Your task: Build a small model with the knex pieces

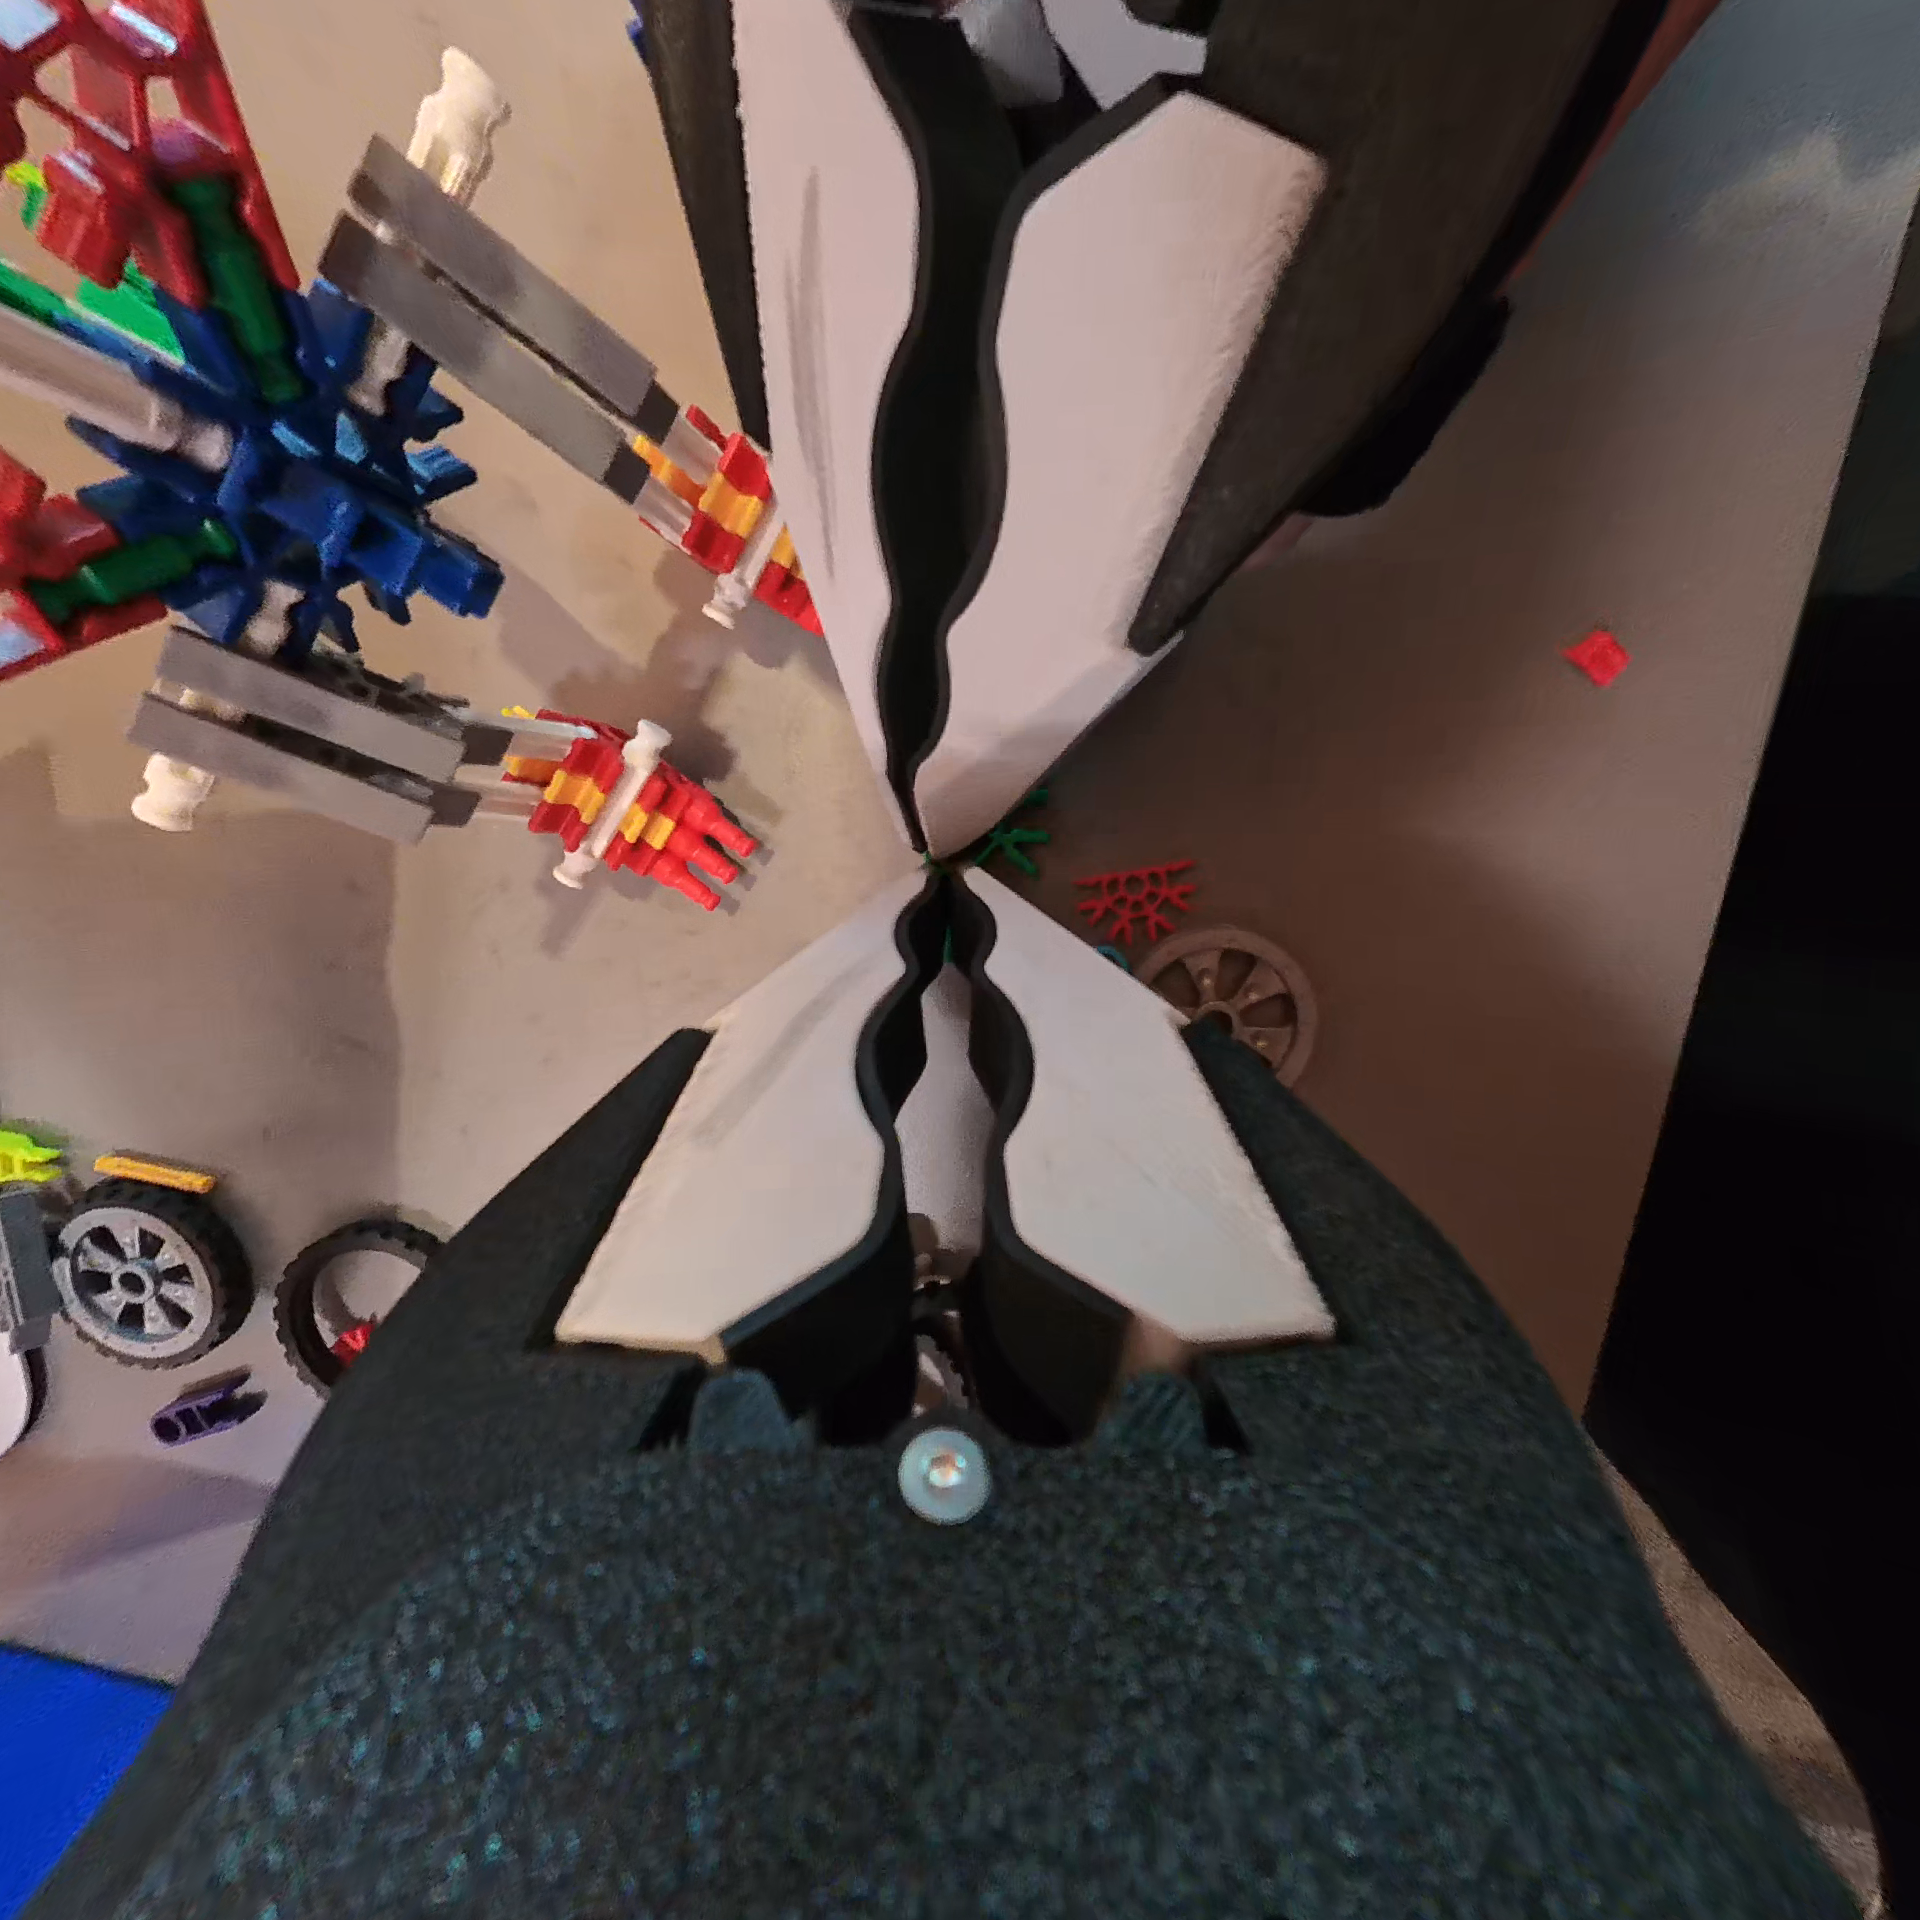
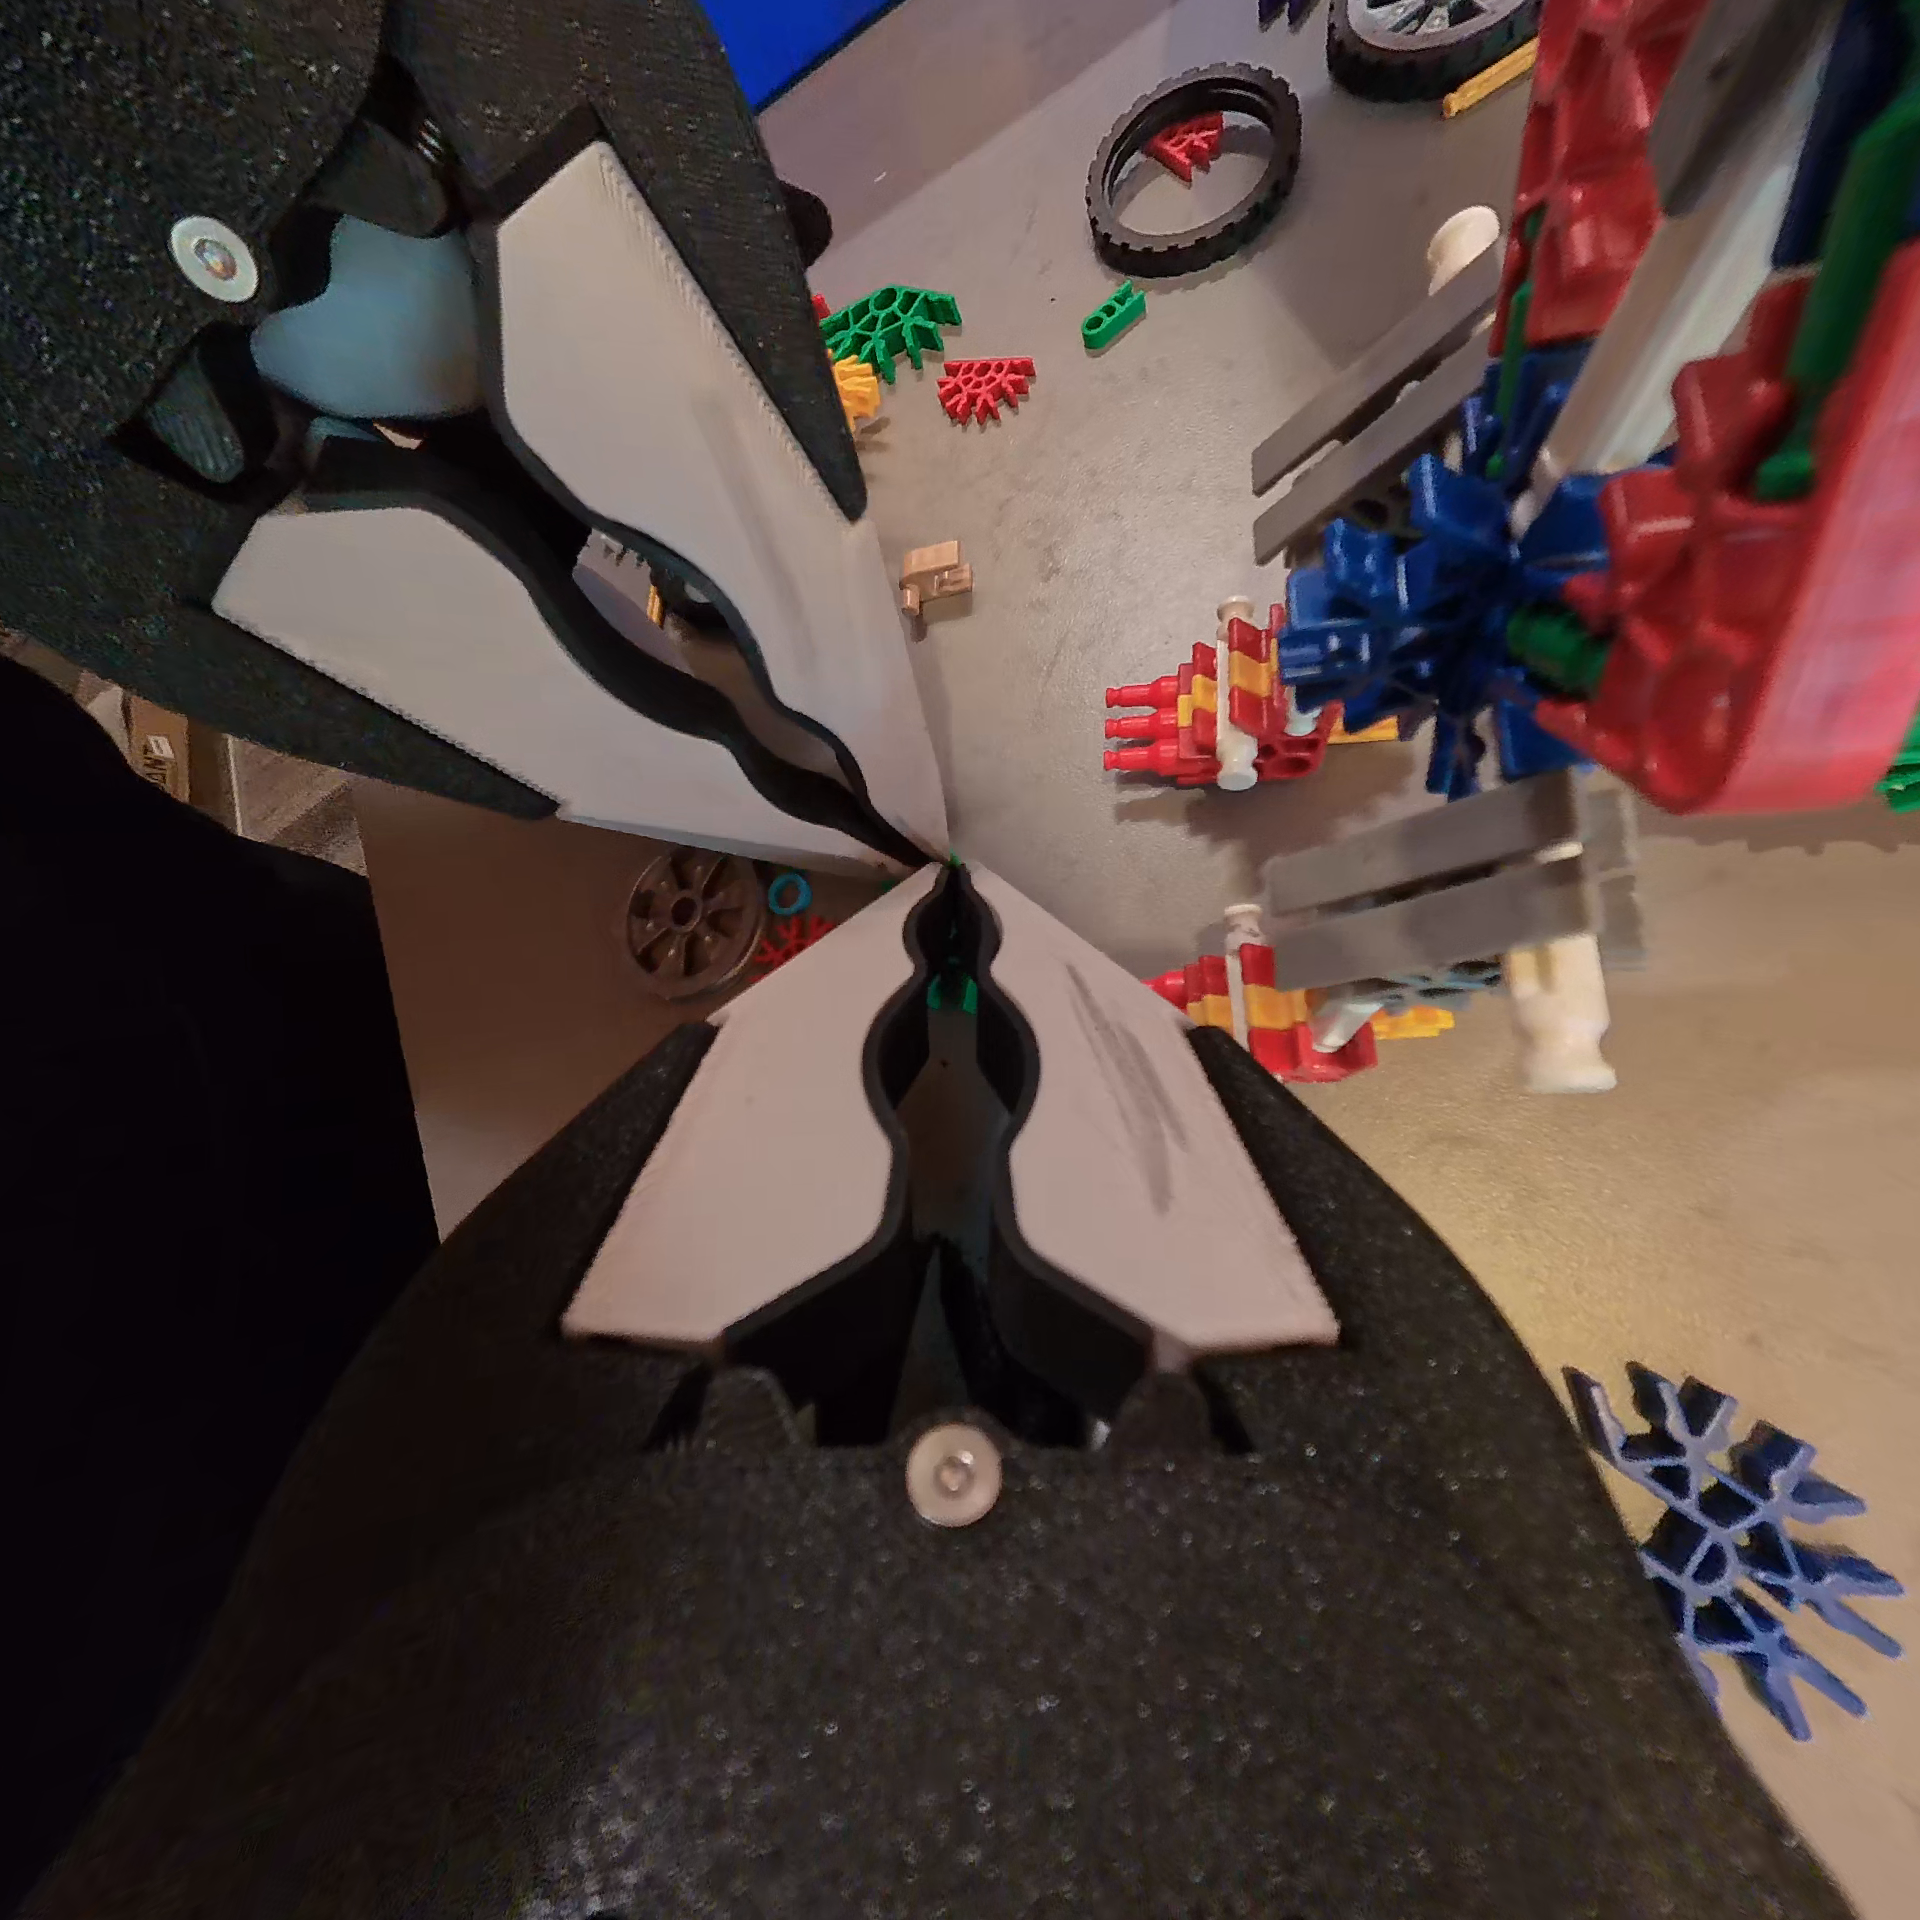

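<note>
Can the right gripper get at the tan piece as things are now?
Probably not at once. The right gripper is shut on a small green piece, and the left gripper meets it tip to tip. The tan piece itself lies uncovered on the table.

Beige worktop. Blue star hub with grey bars; red-and-yellow striped tips. Red snowflake piece, grey wheel, black tyre.

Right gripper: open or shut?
Shut. In the right wrist view the right gripper has its jaws closed at the tips on a small green piece; what piece, cannot tell.
</note>
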The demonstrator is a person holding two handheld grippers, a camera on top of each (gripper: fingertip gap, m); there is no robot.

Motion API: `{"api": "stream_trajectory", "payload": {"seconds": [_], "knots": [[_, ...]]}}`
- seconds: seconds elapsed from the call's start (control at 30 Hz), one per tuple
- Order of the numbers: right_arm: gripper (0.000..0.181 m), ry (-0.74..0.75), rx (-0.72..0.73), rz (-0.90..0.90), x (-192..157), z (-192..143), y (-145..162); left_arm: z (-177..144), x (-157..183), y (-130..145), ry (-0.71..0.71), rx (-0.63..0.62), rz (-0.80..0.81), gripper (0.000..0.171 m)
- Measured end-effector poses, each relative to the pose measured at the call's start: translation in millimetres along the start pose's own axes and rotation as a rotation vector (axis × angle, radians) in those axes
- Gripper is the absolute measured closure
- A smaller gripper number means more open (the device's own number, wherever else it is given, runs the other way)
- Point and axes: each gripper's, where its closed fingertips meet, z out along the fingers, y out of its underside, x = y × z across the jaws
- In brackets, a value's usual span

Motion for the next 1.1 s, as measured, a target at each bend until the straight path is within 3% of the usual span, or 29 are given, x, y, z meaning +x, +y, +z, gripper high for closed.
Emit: {"api": "stream_trajectory", "payload": {"seconds": [0.37, 0.73, 1.1], "knots": [[0.181, -0.018, -0.001, 0.014, -0.5, -0.2, 0.5, 1.0, 0.1, -0.9, 0.022, -0.017, -0.005, 0.171], [0.181, -0.009, -0.008, -0.003, -0.6, 0.2, 0.6, 1.1, -0.2, -2.0, 0.067, 0.083, -0.113, 0.171], [0.181, -0.025, 0.007, 0.039, 2.0, -2.0, -1.8, 0.2, -1.7, -5.8, 0.202, 0.247, -0.345, 0.171]]}}
